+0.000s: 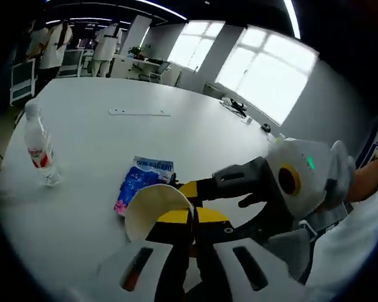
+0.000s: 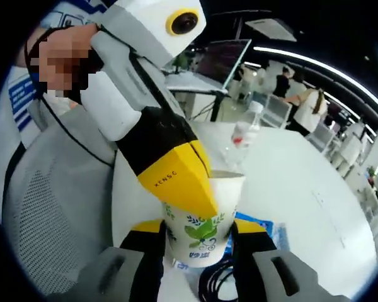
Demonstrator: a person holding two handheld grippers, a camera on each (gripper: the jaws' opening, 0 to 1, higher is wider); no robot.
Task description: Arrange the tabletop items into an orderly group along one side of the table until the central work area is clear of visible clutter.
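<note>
A white paper cup printed with green leaves (image 2: 205,229) stands upright between the two black and yellow jaws of the right claw (image 2: 200,236), which press its sides, while the yellow-tipped jaws of the left claw (image 2: 186,189) reach in at its rim; in the left gripper view the same cup (image 1: 156,207) shows its pale open mouth tilted toward the camera, at the left claw (image 1: 179,223). Whether the left jaws actually pinch the rim cannot be told. The cup looks light, thin-walled and easy to crush, so it is likely best held low on the body, where the wall is stiffer, with a gentle squeeze. Just beyond it lies a flat blue and pink plastic packet (image 1: 142,182), soft and probably slippery. Further off stands a clear plastic water bottle with a red label (image 1: 39,151), upright on the smooth white bench (image 1: 176,135).
</note>
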